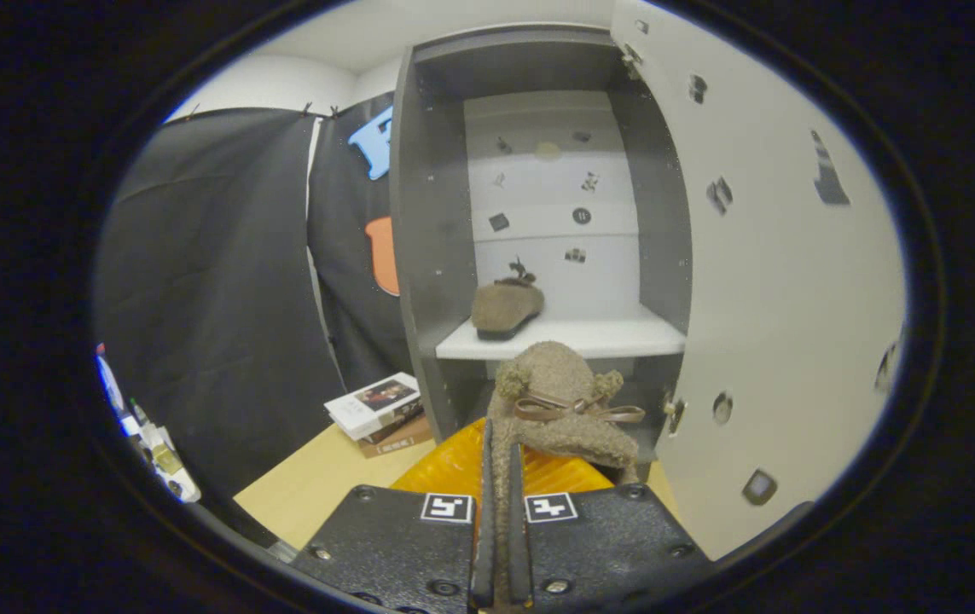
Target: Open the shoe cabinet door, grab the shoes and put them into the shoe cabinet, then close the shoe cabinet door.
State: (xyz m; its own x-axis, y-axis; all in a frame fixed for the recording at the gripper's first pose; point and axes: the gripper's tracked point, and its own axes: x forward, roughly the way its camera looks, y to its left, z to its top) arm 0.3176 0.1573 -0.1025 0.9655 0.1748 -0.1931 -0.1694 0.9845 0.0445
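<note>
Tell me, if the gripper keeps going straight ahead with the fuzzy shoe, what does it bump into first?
The gripper, shut on the fuzzy shoe, points at the open shoe cabinet. The shoe's toe would probably meet the front edge of the white shelf first, though depth is hard to judge here.

Stacked books (378,409) on a wooden table (316,490) — beside black cloth.

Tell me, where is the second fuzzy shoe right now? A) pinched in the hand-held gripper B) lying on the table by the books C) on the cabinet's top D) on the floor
A: the hand-held gripper has both fingers pressed on the bow-tied shoe, held ahead of the open cabinet where the other shoe sits on the shelf.
</note>
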